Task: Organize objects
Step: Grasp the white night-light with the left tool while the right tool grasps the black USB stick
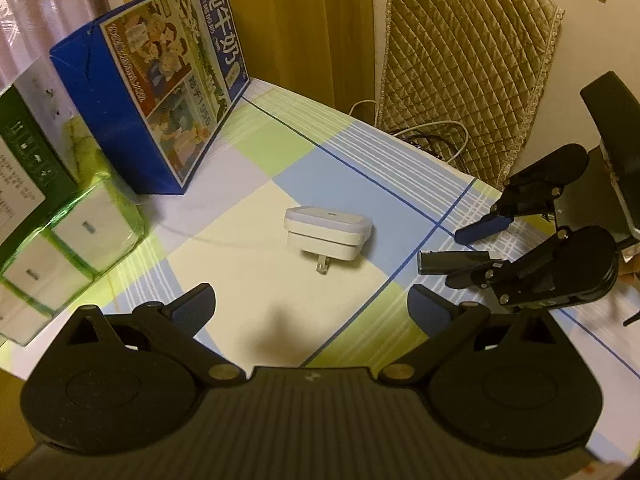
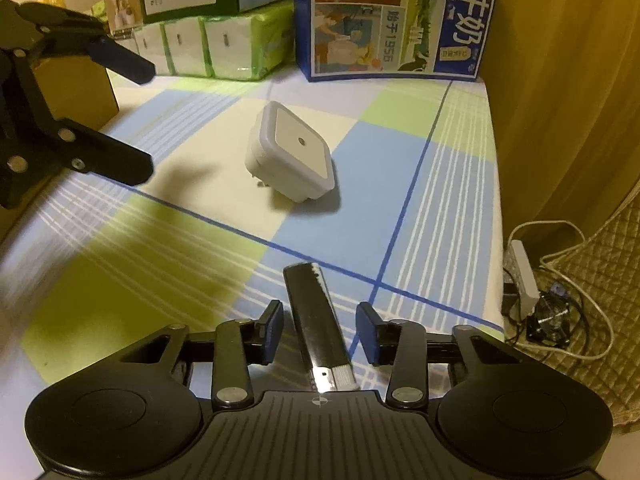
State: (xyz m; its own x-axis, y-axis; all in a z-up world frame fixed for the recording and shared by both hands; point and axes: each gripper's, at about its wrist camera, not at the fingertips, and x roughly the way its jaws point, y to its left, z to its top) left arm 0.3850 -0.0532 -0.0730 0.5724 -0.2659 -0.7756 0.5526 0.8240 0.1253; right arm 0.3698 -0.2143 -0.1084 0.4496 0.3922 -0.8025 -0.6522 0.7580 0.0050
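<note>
A black lighter [image 2: 318, 328] is seen lying on the checked counter [image 2: 440, 184] between the spread jaws of the right gripper [image 2: 320, 330], apparently not yet touched. For a sound grasp, the pads should be centred along the lighter's body and closed squarely on its long sides, so that it is not twisted. The left gripper [image 1: 310, 312] is held with its jaws wide apart, aimed at the white plug-in night light [image 1: 328, 236], which rests near the counter's middle. One lighter and one night light are counted; one blue milk carton [image 2: 396, 16] and one tissue pack [image 2: 224, 46] are stood at the back.
</note>
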